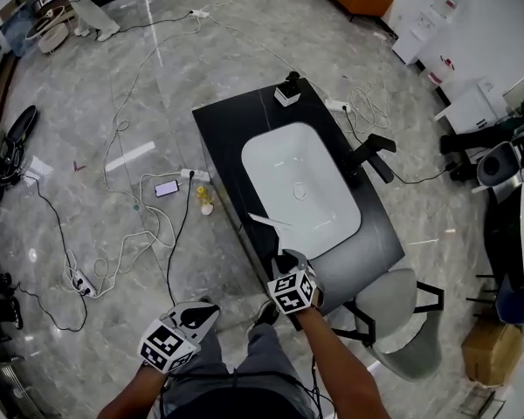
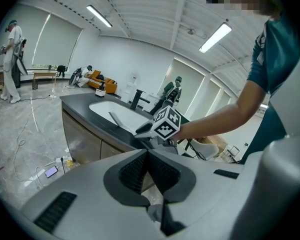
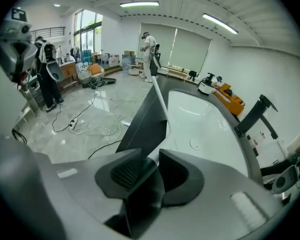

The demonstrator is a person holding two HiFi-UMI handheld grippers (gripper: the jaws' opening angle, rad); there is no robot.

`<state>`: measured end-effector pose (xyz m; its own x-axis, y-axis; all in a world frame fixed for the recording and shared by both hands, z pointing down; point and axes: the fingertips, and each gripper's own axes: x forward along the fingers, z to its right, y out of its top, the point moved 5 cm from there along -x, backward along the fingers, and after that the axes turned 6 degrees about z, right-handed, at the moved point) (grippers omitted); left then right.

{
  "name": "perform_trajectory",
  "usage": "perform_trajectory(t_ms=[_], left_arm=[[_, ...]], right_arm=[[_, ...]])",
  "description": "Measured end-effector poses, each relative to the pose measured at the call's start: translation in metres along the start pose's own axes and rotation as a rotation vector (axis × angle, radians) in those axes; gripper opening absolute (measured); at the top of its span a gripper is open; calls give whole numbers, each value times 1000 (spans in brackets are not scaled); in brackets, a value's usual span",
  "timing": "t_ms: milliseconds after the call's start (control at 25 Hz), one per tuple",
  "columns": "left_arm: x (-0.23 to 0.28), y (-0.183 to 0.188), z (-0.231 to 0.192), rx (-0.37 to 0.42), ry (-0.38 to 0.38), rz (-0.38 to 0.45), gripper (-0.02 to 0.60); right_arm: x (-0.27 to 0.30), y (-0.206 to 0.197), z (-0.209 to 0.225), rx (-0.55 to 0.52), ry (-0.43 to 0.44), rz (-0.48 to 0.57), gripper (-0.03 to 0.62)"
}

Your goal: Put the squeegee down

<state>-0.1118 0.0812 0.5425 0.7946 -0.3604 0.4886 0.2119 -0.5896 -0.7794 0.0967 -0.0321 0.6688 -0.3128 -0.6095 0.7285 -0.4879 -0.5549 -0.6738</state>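
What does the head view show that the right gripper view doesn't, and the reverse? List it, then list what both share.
Head view only: the left gripper held low, away from the counter, and a grey chair.

Right gripper view only: the ceiling lights and the windows.

Both: the white sink, the black faucet and the squeegee between the right gripper's jaws, reaching over the sink.

No readable text, label or number — anywhere.

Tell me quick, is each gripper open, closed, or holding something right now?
Left gripper: closed, nothing between its jaws.
Right gripper: closed on the squeegee.
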Motion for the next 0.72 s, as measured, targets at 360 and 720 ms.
perform_trajectory(t_ms=[360, 720], left_arm=[[-1, 4, 10, 10, -8, 11, 5], [-6, -6, 7, 1, 6, -5, 5]], right_arm=[[-6, 1, -4, 61, -18, -53, 112], [-24, -7, -1, -256, -124, -4, 26]])
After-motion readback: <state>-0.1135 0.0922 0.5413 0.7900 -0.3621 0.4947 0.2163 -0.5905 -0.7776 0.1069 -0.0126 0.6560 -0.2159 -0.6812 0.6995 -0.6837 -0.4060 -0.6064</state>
